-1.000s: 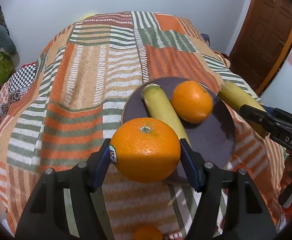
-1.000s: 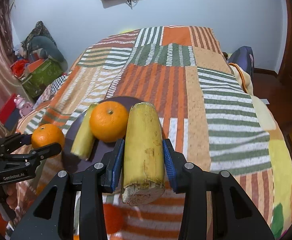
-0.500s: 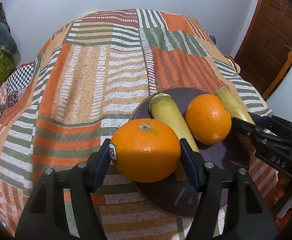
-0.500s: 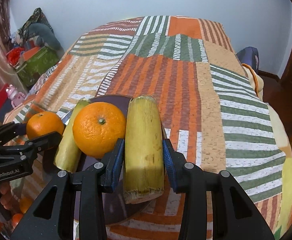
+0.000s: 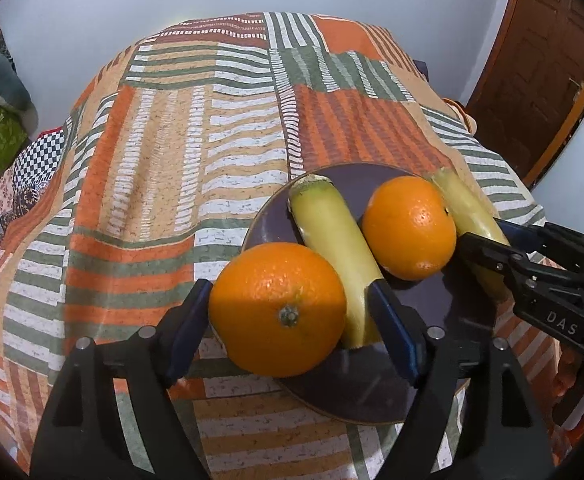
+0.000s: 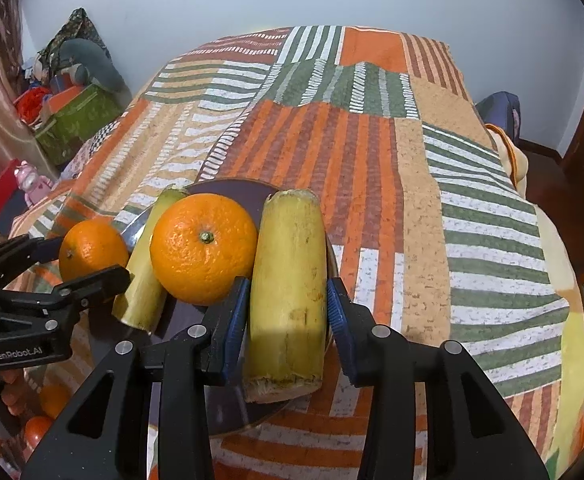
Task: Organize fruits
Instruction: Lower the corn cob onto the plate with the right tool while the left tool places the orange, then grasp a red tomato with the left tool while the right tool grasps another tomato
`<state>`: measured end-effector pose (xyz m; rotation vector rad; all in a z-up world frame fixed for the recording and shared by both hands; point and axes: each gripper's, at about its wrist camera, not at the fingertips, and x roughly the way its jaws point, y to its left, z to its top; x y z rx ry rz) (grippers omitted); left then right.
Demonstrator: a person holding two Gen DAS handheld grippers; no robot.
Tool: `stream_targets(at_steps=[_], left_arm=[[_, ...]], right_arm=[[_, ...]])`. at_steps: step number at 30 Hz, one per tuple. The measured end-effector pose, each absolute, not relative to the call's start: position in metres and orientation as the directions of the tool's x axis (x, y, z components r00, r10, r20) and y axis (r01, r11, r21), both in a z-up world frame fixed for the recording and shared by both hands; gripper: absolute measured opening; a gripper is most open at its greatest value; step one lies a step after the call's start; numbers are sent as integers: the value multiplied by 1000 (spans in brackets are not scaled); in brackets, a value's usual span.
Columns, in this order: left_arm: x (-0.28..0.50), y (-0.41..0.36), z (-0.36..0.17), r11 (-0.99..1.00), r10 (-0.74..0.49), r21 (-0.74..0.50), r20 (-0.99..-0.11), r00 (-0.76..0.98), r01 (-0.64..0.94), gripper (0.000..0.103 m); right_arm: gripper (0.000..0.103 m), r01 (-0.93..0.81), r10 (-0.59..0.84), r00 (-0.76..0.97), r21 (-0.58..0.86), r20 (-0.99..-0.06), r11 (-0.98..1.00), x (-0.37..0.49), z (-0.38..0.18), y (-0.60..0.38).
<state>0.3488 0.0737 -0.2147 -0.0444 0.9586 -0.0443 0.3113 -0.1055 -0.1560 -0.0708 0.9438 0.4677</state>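
Between the blue pads of the left gripper (image 5: 292, 316) sits an orange (image 5: 278, 308), stem end turned toward the camera; the jaws look parted around it, a sliver of gap showing at the right pad, though I cannot tell for sure whether the left pad presses it. It rests at the 8 o'clock rim of a dark plate (image 5: 371, 392). Just beside it, touching, lies a yellow-green cane piece (image 5: 331, 248) with its long axis running from 6 toward 11 o'clock, cut end pointing away. Next along is a second orange (image 5: 409, 226), near the plate's middle.

At the plate's 3 o'clock edge the right gripper (image 6: 288, 316) straddles a thicker cane piece (image 6: 288, 292) — long axis nearly straight from 6 to 12 o'clock, frayed cut end toward the camera. Its jaws stand slightly wider than the cane, with a narrow gap visible on both sides, and the piece lies on the plate (image 6: 228, 408). Under everything spreads a striped patchwork bedspread (image 5: 172, 160); a brown door (image 5: 543, 60) stands at 2 o'clock in the left wrist view.
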Motion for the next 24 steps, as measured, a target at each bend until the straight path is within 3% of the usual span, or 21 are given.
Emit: stream_targets(at_steps=[13,19,24], left_arm=[[290,71,-166,999,-31,-11,-763,646,34,79],[251,74,-145,999,-28,-10,-745,667,31,79],[219,75,-143,1000,-20,-2,-749,662,29,79]], right_arm=[[41,-429,363,549,119,-753,895,270,-117,-120],[52,-451,390,588,113,-709,885,238,-89,-128],[55,-473,405,602,102,-689,875,213,-78,-130]])
